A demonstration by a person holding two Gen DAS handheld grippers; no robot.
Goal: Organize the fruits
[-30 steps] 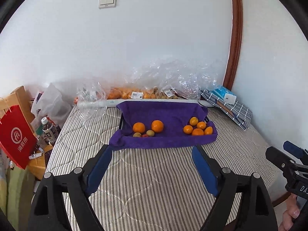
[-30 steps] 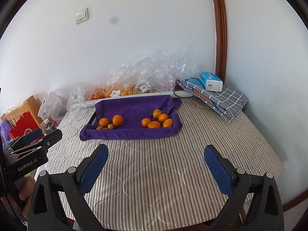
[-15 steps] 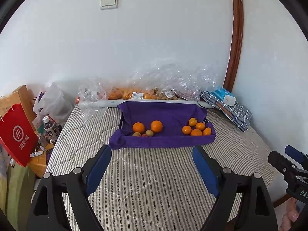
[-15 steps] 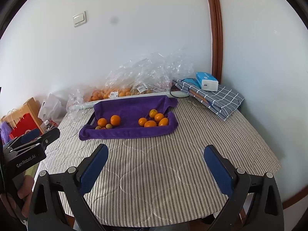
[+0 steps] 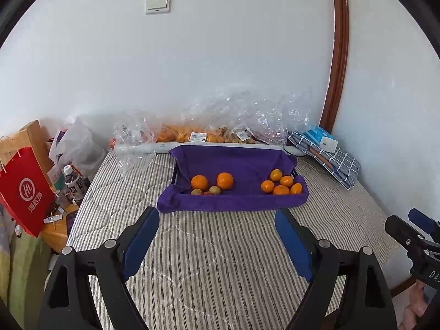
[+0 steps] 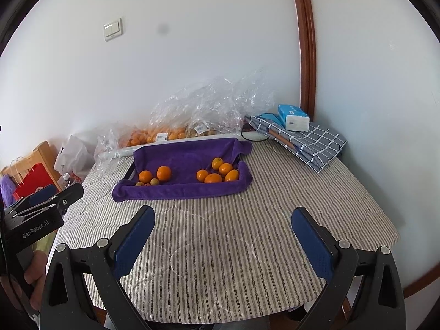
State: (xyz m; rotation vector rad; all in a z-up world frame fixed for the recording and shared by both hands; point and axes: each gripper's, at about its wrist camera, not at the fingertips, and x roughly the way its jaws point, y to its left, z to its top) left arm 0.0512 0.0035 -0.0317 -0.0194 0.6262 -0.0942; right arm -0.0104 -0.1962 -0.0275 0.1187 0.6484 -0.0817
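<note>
A tray lined with a purple towel [image 5: 242,162] [image 6: 187,154] lies at the far middle of the striped table. Its left part holds two large oranges [image 5: 225,180] [image 6: 164,172] and small brownish fruits [image 5: 214,190] [image 6: 154,181]. Its right part holds several small oranges [image 5: 280,189] [image 6: 213,178]. My left gripper [image 5: 217,236] is open and empty over the near table. My right gripper [image 6: 222,233] is open and empty, near the front edge. Both are well short of the tray.
Clear plastic bags of fruit [image 5: 209,134] [image 6: 170,134] lie along the wall behind the tray. A folded checked cloth [image 6: 310,143] with a blue tissue pack [image 6: 293,117] lies at the back right. A red paper bag [image 5: 24,189] and a bottle [image 5: 73,184] stand left of the table.
Both grippers have drawn back from the tray, which looks a little smaller and farther. Both stay open and empty.
</note>
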